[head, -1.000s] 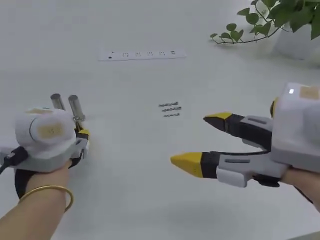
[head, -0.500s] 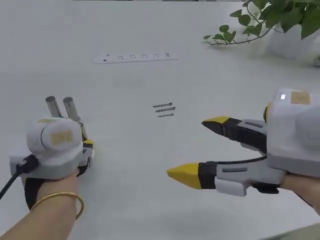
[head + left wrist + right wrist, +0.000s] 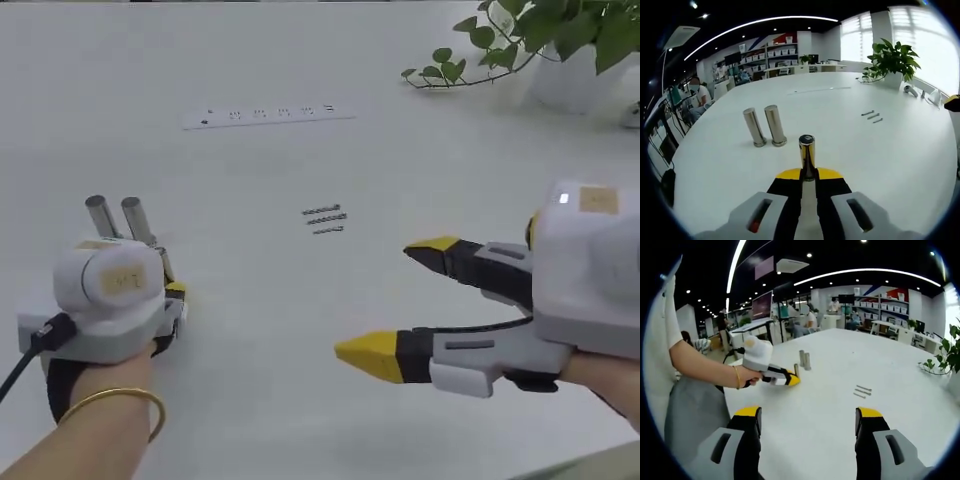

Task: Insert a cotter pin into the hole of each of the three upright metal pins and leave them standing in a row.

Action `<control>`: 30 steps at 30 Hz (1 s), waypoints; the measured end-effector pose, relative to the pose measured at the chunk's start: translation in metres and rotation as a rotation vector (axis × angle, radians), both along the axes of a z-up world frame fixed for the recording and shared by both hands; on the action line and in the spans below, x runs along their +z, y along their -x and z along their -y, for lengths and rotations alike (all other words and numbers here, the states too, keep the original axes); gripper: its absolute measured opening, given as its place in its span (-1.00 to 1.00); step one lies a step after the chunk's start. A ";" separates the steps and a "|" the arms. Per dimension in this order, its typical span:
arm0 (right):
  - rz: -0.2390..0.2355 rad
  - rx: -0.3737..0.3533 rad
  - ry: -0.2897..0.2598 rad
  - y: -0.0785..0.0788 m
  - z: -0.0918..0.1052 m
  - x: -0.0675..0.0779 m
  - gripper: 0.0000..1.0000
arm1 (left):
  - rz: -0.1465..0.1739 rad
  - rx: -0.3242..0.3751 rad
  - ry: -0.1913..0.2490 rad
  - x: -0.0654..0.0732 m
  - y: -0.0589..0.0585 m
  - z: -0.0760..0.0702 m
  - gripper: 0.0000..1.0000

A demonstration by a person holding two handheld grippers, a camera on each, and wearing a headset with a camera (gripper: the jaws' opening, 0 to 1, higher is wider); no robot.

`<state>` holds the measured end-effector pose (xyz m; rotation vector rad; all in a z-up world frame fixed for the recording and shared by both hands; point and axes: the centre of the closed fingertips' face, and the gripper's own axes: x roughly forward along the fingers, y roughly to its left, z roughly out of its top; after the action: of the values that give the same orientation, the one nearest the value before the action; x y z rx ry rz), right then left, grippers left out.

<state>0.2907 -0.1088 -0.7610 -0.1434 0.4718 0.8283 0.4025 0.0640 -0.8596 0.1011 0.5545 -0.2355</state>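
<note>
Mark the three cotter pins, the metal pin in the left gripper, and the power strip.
cotter pins (image 3: 327,219): head view, the middle pin's shank.
held metal pin (image 3: 807,150): left gripper view, its upper shaft.
power strip (image 3: 268,115): head view, middle of its top face.

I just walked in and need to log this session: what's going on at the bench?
A person is working at a white table with two handheld grippers. The left gripper is shut on one upright metal pin, near two other metal pins standing side by side. The right gripper is open and empty, hovering short of three cotter pins lying loose on the table. None has been inserted yet.
</note>
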 end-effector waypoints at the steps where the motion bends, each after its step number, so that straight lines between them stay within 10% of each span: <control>1: 0.000 0.000 0.001 0.000 0.000 0.000 0.57 | 0.001 -0.004 -0.004 0.000 0.000 0.000 -0.85; 17: -0.009 0.001 0.000 -0.005 0.001 0.003 0.46 | 0.040 -0.106 -0.048 0.020 0.009 0.000 -0.37; 30: 0.021 0.013 0.084 -0.031 0.012 0.004 0.17 | 0.075 -0.185 0.017 0.049 0.032 -0.004 0.00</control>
<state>0.3217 -0.1213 -0.7569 -0.2331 0.4862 0.8197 0.3703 0.0680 -0.8103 0.1443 0.4683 -0.4144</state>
